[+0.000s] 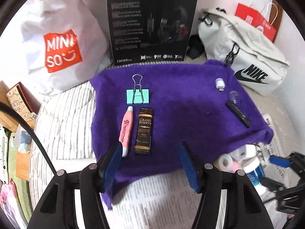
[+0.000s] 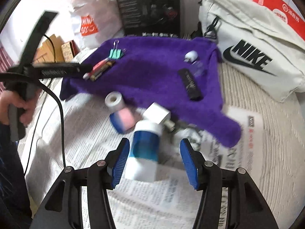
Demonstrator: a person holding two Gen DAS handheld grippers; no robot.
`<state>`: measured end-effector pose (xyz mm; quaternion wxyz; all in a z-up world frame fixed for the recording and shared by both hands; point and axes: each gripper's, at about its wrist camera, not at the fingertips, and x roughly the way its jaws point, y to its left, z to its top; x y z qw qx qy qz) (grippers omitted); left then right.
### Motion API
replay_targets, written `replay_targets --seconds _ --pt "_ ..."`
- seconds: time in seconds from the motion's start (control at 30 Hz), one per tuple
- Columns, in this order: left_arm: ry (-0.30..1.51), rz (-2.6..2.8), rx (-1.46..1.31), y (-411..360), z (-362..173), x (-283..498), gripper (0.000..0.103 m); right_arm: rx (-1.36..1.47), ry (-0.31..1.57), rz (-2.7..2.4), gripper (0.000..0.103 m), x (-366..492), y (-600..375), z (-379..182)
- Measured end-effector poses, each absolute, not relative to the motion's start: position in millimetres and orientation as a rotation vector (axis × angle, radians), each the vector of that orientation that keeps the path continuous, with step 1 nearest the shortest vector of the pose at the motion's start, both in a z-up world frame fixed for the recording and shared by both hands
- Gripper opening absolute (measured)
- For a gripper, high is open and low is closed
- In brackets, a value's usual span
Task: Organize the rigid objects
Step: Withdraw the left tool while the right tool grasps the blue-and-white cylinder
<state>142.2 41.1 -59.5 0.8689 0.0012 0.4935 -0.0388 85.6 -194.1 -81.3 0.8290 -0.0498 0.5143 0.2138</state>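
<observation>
A: Left gripper (image 1: 150, 164) — jaws state?
B: Released, nothing btwn them. It hangs over the near edge of the purple cloth (image 1: 190, 118). Pink correction pen (image 1: 125, 131) lies just beside the left blue pad, its near tip about at the pad's tip; can't tell if touching. Dark lighter (image 1: 144, 131) marked "Grand Reserve" lies right beside the pen, parallel, just beyond the gap.
A: Rest of the cloth?
B: Teal binder clip (image 1: 138, 96) just beyond those two. Far right: small white cap-like piece (image 1: 219, 84), clear round bit (image 1: 234, 97), black stick (image 1: 238, 115) lying diagonal.
A: Right gripper (image 2: 155, 158)?
B: Jaws also apart, not pressing on anything. Blue-and-white bottle (image 2: 144, 148) lies on the newspaper (image 2: 171, 200) btwn the pads, closer to the left one; picture's blurred, contact unclear. Just beyond it: pink-and-blue item (image 2: 123, 121), grey tape roll (image 2: 114, 101), white plug (image 2: 157, 115), all near the cloth's near edge.
A: Surroundings?
B: Striped bedding under it all. Far side: white Miniso bag (image 1: 57, 43), black headset box (image 1: 150, 22), Nike bag (image 1: 244, 53). A hand (image 2: 11, 106) at left in the right wrist view grips the left tool's handle.
</observation>
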Motion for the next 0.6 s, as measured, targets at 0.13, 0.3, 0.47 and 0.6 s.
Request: replay_targets --seconds 0.13,0.3,0.47,0.6 --pt "1.010 -0.075 -0.011 44 -53 122 0.060 -0.115 1.118 0.429 0.055 83 -187 -94" --pt "1.031 -0.053 -0.037 51 -63 97 0.061 -0.085 1.129 0.435 0.054 86 -184 -103" --pt "1.058 -0.026 -0.046 54 -75 79 0.061 -0.100 1.127 0.443 0.048 87 -173 -110" --pt "1.062 -0.031 -0.067 52 -81 73 0.061 -0.127 1.102 0.439 0.043 86 -167 -111"
